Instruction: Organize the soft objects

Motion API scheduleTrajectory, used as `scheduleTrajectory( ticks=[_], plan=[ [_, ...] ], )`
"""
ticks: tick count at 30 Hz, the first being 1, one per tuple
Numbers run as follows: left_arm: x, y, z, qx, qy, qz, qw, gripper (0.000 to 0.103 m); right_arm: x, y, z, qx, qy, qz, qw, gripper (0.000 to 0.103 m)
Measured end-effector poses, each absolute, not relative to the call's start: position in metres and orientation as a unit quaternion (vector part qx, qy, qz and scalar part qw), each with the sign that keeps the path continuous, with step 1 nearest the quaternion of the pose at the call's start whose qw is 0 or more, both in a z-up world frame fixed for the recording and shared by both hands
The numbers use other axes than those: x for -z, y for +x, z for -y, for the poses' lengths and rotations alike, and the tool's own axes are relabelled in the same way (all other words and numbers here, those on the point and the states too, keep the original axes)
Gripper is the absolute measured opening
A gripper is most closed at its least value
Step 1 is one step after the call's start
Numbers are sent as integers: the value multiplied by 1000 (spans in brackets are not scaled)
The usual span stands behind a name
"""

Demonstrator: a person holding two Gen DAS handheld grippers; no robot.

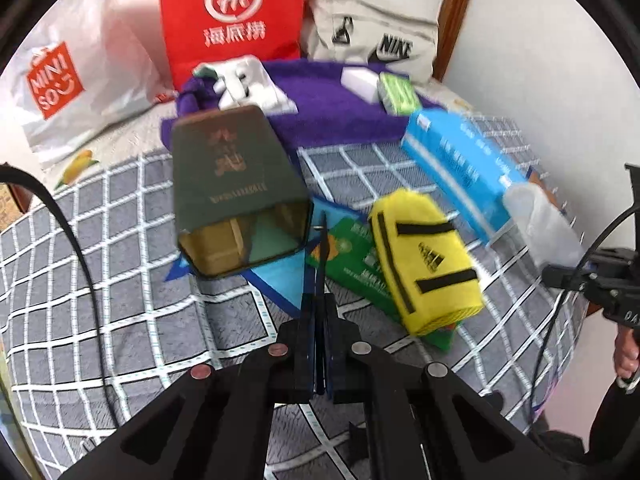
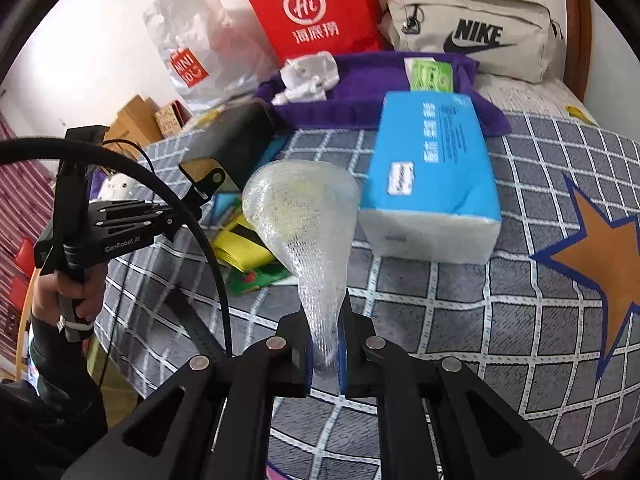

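My left gripper (image 1: 320,240) is shut on the rim of a dark green paper bag (image 1: 236,188) and holds it open-mouthed above the checked bedspread; the bag also shows in the right wrist view (image 2: 236,140). My right gripper (image 2: 325,344) is shut on a clear bubble-wrap piece (image 2: 300,208), which flares upward. A yellow Adidas pouch (image 1: 424,260) lies on green packets (image 1: 352,256) to the right of the bag. A blue tissue pack (image 2: 432,172) lies ahead of the right gripper. A purple towel (image 2: 368,84) at the back holds white socks (image 2: 308,76) and a green tissue pack (image 2: 432,74).
A red paper bag (image 1: 232,16), a white Miniso bag (image 1: 60,76) and a beige Nike pouch (image 2: 476,32) stand against the wall at the back. The bed edge drops off on the left in the right wrist view, with boxes (image 2: 136,120) beyond.
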State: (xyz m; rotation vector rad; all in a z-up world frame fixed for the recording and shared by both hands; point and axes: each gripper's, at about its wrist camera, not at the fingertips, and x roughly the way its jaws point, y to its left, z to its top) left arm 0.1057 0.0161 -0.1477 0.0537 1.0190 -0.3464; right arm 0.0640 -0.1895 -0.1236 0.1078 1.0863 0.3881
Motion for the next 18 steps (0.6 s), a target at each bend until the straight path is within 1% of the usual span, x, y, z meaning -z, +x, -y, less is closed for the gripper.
scheduleTrajectory(
  ticks=[11,18],
  plan=[
    [106,115,-34,149,-29,-457,876,4,96,81,177,-179,52,-495,849,9],
    [79,126,-37,128,-30,-435,891,4,75,107,169,-173,47,-475,862,9]
  ],
)
